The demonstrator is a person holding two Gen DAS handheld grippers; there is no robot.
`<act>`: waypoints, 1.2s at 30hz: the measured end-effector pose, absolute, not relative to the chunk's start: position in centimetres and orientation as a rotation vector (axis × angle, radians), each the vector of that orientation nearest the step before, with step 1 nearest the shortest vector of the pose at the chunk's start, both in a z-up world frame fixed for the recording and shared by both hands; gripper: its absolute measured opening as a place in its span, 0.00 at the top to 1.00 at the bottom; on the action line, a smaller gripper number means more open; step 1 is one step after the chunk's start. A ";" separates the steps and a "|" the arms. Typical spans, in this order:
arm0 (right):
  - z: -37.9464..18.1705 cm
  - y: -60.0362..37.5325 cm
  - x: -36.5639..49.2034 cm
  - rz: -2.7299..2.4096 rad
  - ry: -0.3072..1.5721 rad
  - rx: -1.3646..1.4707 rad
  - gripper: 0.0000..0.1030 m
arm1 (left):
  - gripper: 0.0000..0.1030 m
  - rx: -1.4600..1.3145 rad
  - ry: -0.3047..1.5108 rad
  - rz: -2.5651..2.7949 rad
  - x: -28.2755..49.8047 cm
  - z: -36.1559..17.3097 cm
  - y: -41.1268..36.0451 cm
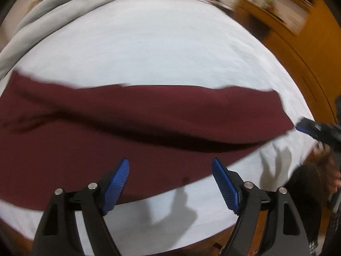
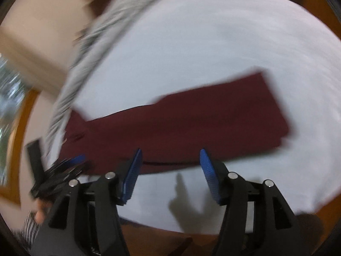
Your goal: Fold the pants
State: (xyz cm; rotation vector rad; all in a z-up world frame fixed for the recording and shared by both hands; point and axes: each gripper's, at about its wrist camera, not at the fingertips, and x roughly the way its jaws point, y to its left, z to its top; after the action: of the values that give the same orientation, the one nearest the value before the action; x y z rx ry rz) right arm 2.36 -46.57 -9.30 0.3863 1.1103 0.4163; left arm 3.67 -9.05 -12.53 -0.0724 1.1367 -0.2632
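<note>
We see the maroon pants (image 1: 132,123) lying flat on a white sheet (image 1: 149,49), folded lengthwise into one long band that runs across both views. The surface under the sheet looks like a bed (we cannot be sure, since both pictures are smeared by motion blur). In the left wrist view the band fills the middle, with one end reaching toward the right edge of the sheet; a soft crease runs along its length.

The left gripper (image 1: 170,170) hangs above the near edge of the pants with its blue fingers (image 1: 117,185) spread wide and nothing between them. The right gripper (image 2: 170,160) likewise has its fingers (image 2: 132,175) apart and empty, poised just above the near edge of the pants (image 2: 181,123). Neither pair touches the cloth.

At the far side of the sheet lies a bunched grey blanket (image 1: 70,8). To the right in the left wrist view stands orange-brown wooden furniture (image 1: 309,49). Shadows of the grippers fall on the sheet near us.
</note>
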 end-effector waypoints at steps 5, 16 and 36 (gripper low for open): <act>-9.7 -35.6 5.3 0.703 1.128 0.228 0.33 | 0.22 -0.139 1.145 -0.124 4.0 -12.3 -3.0; -12.9 -24.5 8.5 0.844 1.184 -0.083 0.44 | 0.19 -0.266 1.147 -0.023 4.7 -11.9 3.5; -15.8 -26.6 6.4 0.878 1.230 -0.017 0.97 | 0.18 -0.348 1.267 0.074 14.9 -11.9 6.8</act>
State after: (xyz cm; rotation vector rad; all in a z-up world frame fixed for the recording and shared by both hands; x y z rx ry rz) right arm 6.37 -26.56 -15.83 -0.0171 1.2296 0.8780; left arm 14.86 6.84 -11.93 -0.3484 1.2671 0.0742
